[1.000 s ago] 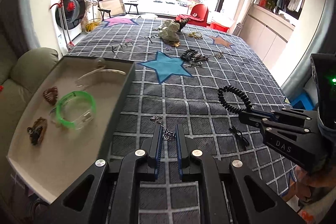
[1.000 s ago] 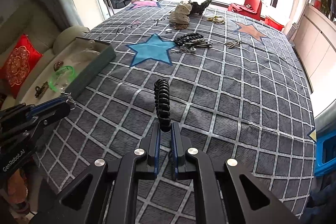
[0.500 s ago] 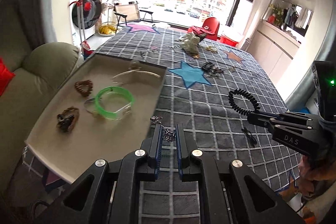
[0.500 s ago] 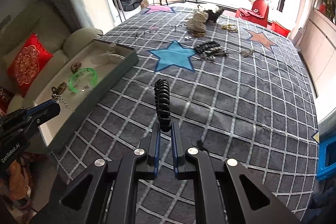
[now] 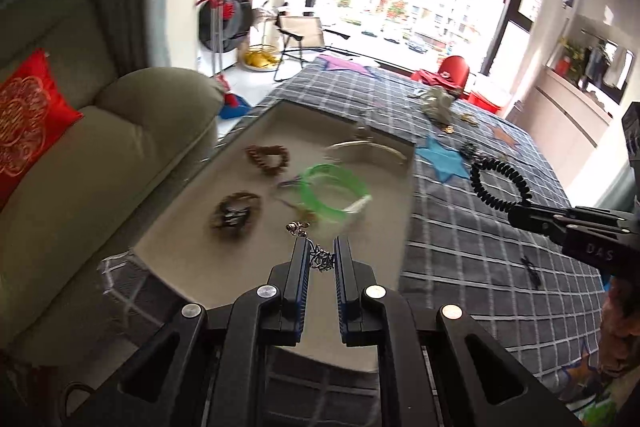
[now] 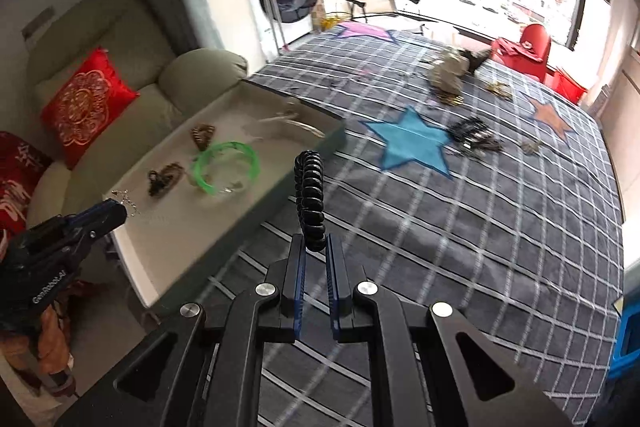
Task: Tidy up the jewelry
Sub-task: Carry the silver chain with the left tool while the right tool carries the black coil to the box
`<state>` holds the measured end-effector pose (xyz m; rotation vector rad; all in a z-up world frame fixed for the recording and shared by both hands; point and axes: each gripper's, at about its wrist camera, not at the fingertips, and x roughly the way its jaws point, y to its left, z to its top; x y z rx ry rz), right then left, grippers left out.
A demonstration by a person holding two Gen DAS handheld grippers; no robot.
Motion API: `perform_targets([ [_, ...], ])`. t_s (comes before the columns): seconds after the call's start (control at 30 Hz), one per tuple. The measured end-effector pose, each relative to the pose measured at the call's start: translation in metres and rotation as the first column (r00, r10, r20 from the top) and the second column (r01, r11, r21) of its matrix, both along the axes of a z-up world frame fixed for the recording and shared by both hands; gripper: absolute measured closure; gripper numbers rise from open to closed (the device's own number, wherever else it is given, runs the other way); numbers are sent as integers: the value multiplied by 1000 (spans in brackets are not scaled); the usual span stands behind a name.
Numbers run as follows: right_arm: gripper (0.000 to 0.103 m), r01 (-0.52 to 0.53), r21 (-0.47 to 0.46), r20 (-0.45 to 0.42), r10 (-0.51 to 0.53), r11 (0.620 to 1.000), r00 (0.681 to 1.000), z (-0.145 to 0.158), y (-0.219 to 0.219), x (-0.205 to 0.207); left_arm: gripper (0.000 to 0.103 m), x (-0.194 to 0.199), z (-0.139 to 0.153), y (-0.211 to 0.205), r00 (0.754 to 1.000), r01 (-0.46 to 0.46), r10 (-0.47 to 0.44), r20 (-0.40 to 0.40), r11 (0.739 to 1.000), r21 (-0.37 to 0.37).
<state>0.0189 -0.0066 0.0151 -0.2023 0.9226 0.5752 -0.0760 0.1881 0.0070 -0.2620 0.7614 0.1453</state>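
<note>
My left gripper (image 5: pixel 321 254) is shut on a thin silver chain (image 5: pixel 320 259) and holds it above the near end of the beige tray (image 5: pixel 188 227); a small charm (image 5: pixel 297 227) sticks out past the fingers. It also shows in the right wrist view (image 6: pixel 114 213). My right gripper (image 6: pixel 315 253) is shut on a black coiled bracelet (image 6: pixel 309 195) held above the checked cloth, right of the tray; the bracelet also shows in the left wrist view (image 5: pixel 496 183). In the tray lie a green bangle (image 5: pixel 334 193), a brown bead bracelet (image 5: pixel 267 159), a dark piece (image 5: pixel 236 213) and a pale clip (image 5: pixel 368 147).
The grey checked cloth (image 6: pixel 500 227) with a blue star (image 6: pixel 412 143) carries more jewelry: a dark pile (image 6: pixel 476 137), a pale heap (image 6: pixel 450 71) and a small black piece (image 5: pixel 531 269). A green sofa (image 6: pixel 120 39) with red cushions (image 6: pixel 86 105) stands left of the tray.
Both grippers have moved left with their loads. The left gripper with the chain has gone from above the cloth beside the tray to above the tray's near end.
</note>
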Motion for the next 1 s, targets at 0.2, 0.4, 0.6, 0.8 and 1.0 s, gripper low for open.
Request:
perform_targets([
  [0.2, 92, -47, 5, -15, 47, 999, 999, -4, 33, 6, 89, -1, -17, 23, 998, -48, 48, -35, 999, -9],
  [0.4, 92, -74, -2, -36, 74, 997, 997, -11, 61, 21, 89, 4, -27, 37, 996, -75, 74, -54, 997, -19],
  [0.6, 92, -62, -14, -65, 61, 998, 996, -20, 78, 42, 89, 25, -33, 36, 996, -60, 59, -65, 998, -7],
  [0.8, 92, -50, -21, -85, 48, 999, 995, -26, 87, 61, 89, 45, -39, 35, 995, -51, 51, -80, 999, 3],
  [1.0, 92, -54, -36, -121, 50, 998, 991, -39, 99, 76, 89, 61, -46, 33, 993, -43, 44, -109, 999, 12],
])
